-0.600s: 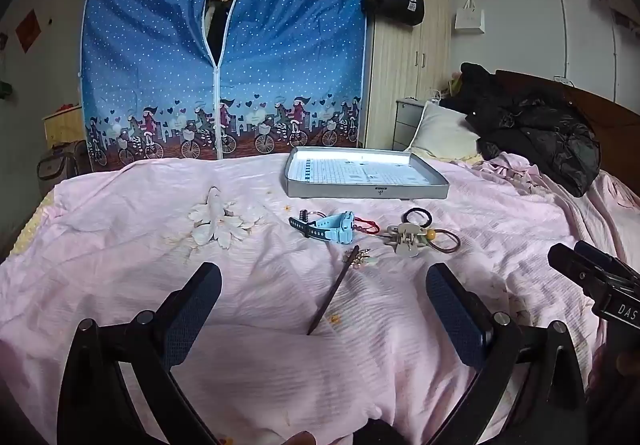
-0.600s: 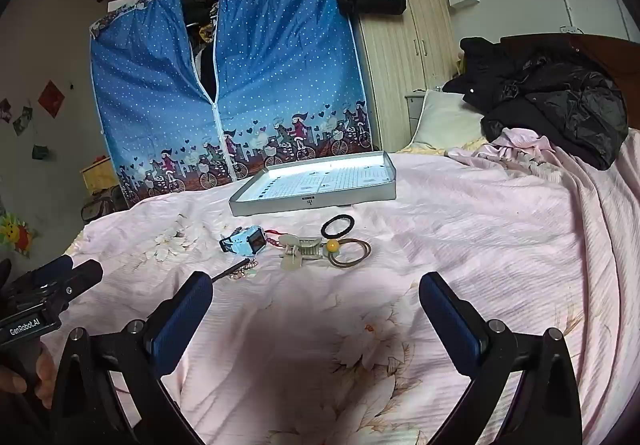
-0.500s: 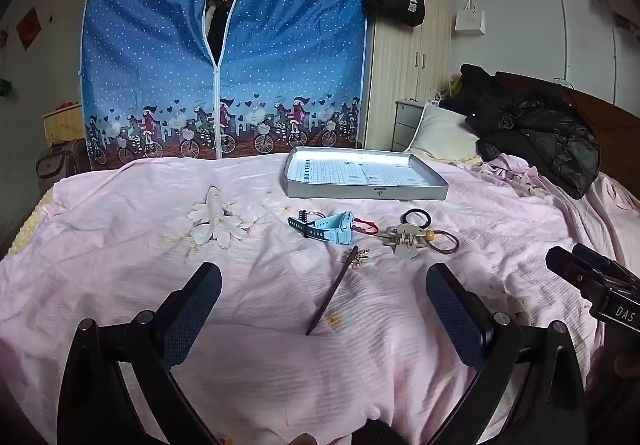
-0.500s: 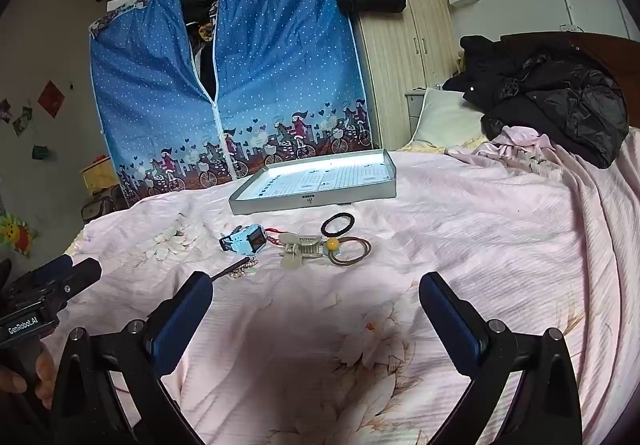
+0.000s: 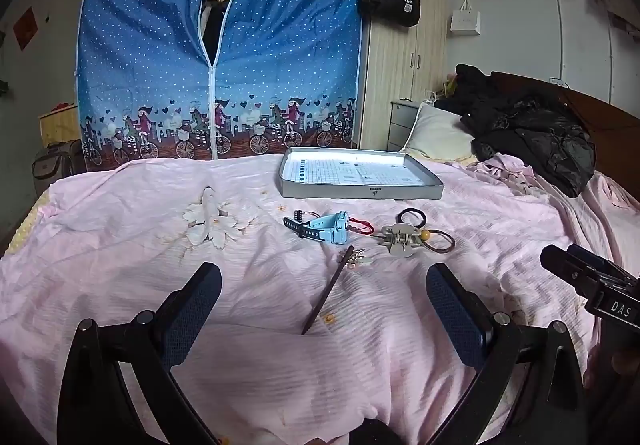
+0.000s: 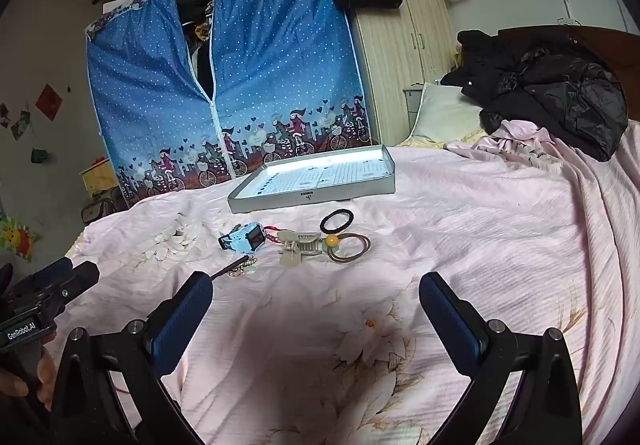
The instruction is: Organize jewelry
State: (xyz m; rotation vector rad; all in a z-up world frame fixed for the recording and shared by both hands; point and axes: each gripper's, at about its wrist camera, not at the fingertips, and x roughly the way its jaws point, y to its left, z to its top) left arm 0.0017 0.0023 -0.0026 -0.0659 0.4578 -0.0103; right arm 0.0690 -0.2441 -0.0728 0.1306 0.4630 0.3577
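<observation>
On the pink bedspread lie a light blue watch point(image 5: 328, 229) point(image 6: 245, 237), a red cord point(image 5: 362, 225), a beige hair claw point(image 5: 401, 241) point(image 6: 299, 245), a black hair tie point(image 5: 412, 217) point(image 6: 337, 220), a brown hair tie with a yellow bead point(image 5: 438, 239) point(image 6: 350, 243) and a dark hair stick with a jewelled end point(image 5: 330, 287) point(image 6: 236, 267). A grey tray point(image 5: 360, 189) point(image 6: 312, 197) sits behind them. My left gripper point(image 5: 323, 301) is open, just short of the hair stick. My right gripper point(image 6: 316, 309) is open over bare bedspread, short of the hair claw.
A blue fabric wardrobe point(image 5: 218, 57) and a wooden cupboard point(image 5: 402, 85) stand beyond the bed. A pillow point(image 5: 438, 135) and a heap of black clothing point(image 5: 532, 133) lie at the right. Each gripper shows at the edge of the other's view.
Both views have shifted only slightly; the items sit a touch higher in the left wrist view. Both grippers stay open and nothing was picked up.
</observation>
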